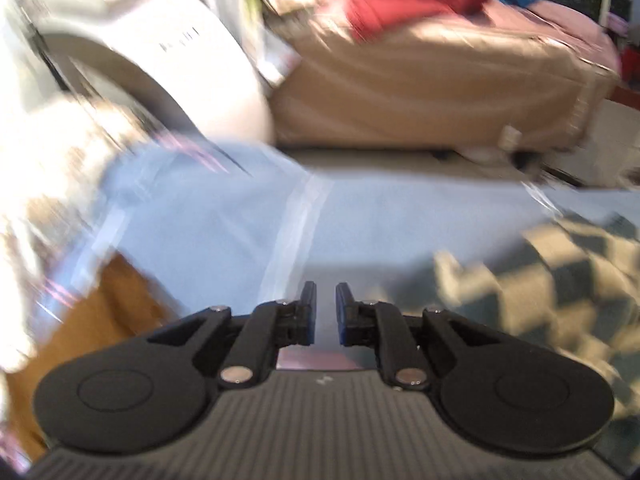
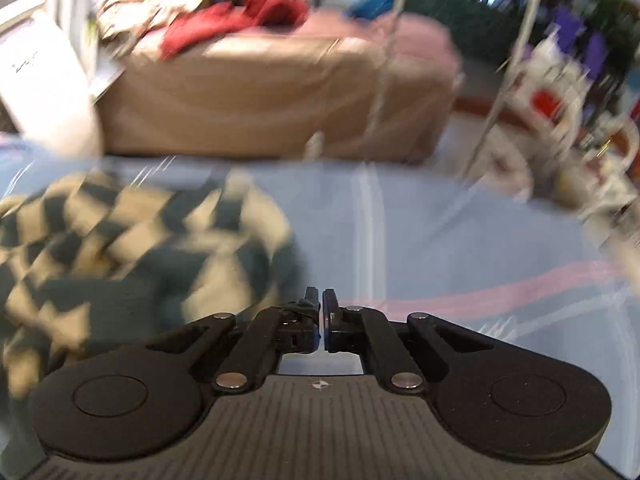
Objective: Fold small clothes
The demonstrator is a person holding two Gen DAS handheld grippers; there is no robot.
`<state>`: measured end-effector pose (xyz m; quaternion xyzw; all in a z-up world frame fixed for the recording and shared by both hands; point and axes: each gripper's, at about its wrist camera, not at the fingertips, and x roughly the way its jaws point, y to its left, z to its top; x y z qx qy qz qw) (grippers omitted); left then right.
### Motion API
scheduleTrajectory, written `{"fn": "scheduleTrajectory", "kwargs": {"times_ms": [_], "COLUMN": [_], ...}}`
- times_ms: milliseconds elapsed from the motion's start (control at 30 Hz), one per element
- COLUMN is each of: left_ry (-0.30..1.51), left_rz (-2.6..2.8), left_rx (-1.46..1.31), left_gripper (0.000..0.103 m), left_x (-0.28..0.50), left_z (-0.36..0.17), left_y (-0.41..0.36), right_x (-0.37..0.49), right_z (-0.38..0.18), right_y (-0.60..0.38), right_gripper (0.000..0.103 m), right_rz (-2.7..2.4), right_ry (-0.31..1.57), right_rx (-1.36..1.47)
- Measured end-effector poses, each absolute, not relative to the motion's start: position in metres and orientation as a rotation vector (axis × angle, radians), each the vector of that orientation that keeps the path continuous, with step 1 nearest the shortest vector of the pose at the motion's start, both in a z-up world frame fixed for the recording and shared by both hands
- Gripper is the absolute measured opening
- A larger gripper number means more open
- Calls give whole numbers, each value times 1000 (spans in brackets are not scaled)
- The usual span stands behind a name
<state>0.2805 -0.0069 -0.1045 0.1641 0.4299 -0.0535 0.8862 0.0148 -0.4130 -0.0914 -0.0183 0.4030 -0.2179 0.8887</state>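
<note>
A checkered dark-green and cream garment (image 2: 120,240) lies crumpled on the light blue sheet (image 2: 440,232); it also shows in the left wrist view (image 1: 540,280) at the right. My right gripper (image 2: 322,300) is shut and empty, just right of the garment's edge. My left gripper (image 1: 325,296) has its jaws a small gap apart with nothing between them, above the blue sheet (image 1: 224,216), left of the garment. An orange-brown cloth (image 1: 96,320) lies at the left in the left wrist view. Both views are motion-blurred.
A tan-covered bed (image 2: 260,92) with red clothes (image 2: 256,12) stands behind the work surface. A white appliance (image 1: 152,52) stands at the back left. A metal rack with white items (image 2: 552,120) is at the right.
</note>
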Motion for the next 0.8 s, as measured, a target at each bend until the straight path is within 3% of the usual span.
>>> {"fn": "scheduleTrajectory", "kwargs": {"times_ms": [33, 67, 100, 133, 167, 200, 233, 300, 400, 500, 600, 633, 667, 700, 733, 767, 800], "left_ry": [871, 887, 912, 930, 941, 953, 963, 980, 1074, 1168, 1229, 1245, 1234, 1249, 1278, 1293, 1308], "left_rz": [-63, -35, -39, -77, -126, -159, -182, -214, -288, -282, -269, -283, -294, -307, -328, -353, -380], "left_rx": [356, 338, 294, 228, 194, 206, 252, 335, 418, 505, 593, 572, 508, 436, 370, 338, 335], "left_gripper": [12, 14, 19, 32, 43, 67, 84, 96, 96, 96, 96, 95, 91, 72, 47, 34, 6], "left_x": [291, 303, 310, 310, 304, 295, 278, 242, 189, 156, 150, 149, 148, 147, 147, 146, 143], "left_z": [-98, -93, -88, -84, -84, -86, -93, -113, -154, -200, -243, -250, -249, -248, -246, -242, -238], "left_y": [-2, 5, 13, 20, 23, 20, 18, 10, 4, 8, 14, 16, 22, 25, 27, 25, 21], "right_x": [16, 16, 16, 13, 7, -1, -7, -11, -9, 3, 19, 23, 24, 18, 15, 12, 8], "right_z": [-83, -78, -77, -74, -73, -76, -83, -103, -137, -171, -196, -205, -213, -213, -211, -208, -204], "right_y": [-416, -422, -430, -437, -439, -434, -423, -386, -327, -297, -284, -280, -277, -276, -278, -279, -279], "right_gripper": [9, 24, 48, 74, 87, 103, 103, 103, 103, 90, 90, 84, 80, 71, 44, 32, 27], "right_rz": [-490, -535, -577, -584, -548, -477, -388, -222, -46, -22, -24, -27, -28, -41, -51, -46, -29], "right_ry": [807, 794, 803, 806, 797, 790, 794, 834, 920, 1008, 1111, 1158, 1183, 1179, 1180, 1190, 1192], "right_rx": [-124, -163, -139, -54, 71, 181, 271, 344, 304, 244, 137, 112, 125, 154, 179, 200, 214]}}
